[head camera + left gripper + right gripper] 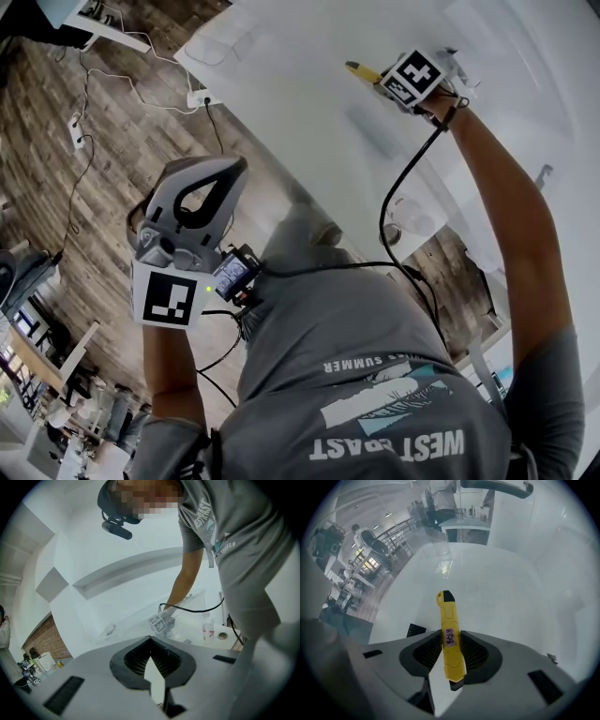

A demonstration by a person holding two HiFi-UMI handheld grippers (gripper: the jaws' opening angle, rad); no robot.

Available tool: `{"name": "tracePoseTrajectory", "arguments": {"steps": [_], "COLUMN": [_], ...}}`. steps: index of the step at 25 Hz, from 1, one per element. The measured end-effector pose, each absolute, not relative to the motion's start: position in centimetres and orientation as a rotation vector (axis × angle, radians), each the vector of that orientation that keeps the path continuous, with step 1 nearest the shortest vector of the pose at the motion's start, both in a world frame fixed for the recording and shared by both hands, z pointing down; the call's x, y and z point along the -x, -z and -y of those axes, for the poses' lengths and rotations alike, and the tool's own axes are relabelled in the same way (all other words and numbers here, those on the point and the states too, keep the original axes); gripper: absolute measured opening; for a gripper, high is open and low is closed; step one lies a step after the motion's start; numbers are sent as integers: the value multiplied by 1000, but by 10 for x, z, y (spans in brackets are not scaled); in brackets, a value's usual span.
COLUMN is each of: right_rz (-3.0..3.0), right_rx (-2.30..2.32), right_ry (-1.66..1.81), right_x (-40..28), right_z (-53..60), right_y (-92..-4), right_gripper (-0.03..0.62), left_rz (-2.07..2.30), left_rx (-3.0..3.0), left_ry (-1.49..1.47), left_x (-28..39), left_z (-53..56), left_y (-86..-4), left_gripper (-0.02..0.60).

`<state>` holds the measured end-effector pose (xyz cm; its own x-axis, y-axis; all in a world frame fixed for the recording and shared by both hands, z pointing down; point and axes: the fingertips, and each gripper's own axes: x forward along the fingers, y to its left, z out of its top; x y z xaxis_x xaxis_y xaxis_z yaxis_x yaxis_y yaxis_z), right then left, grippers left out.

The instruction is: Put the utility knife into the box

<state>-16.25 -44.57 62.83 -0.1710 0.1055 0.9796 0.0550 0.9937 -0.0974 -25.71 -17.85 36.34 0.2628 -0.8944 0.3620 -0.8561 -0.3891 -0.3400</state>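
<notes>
While the yellow utility knife (451,637) sat clamped crosswise between the ribbed pads of the right gripper (451,631), its capped nose pointed away from the camera over the white table (506,597) and its butt end hung just behind the pads. Grip looked firm: both pads pressed on the knife body about mid-length, where a small label was stuck. From the head view the same knife (360,69) showed as a yellow tip poking past the gripper, at the far end of an outstretched arm, over the table. The left gripper (225,178) hung low and well apart from the work, off the table edge and above the wooden floor (112,159); its jaw tips met, with nothing between them. No box could be made out with certainty on the pale surface; faint clear outlines there were too washed out to name. Judged progress: pickup done, knife in hand and off the table. Left to do: carry it to the box, lower it inside, release. Placement not yet begun, as far as could be seen.
</notes>
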Motion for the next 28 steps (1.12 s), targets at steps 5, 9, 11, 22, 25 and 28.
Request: {"name": "tracePoseTrajectory", "arguments": {"steps": [5,9,11,22,25,28], "right_rz": [1786,1830,1874,2270,2409,2547], "right_rx": [109,110,92,-73,-80,5], "right_ry": [-55,-1,68,381,438,531], "right_x": [155,157,160,155,142,128], "right_z": [438,430,428,402,375,327], "right_y": [-615,-589,-566,-379,-311,-256], "right_gripper": [135,144,131,11,11,11], "left_rz": [-1679,-1675,-1665,-1582,-1555,-1530], "left_rx": [2421,2403,2393,2347,2335,2323], "left_ry": [772,766,757,741,742,741], "left_x": [249,243,238,197,184,172], "left_z": [170,163,160,150,148,145], "left_y": [-355,-347,-340,-311,-300,-290], "left_gripper": [9,9,9,9,9,9]}}
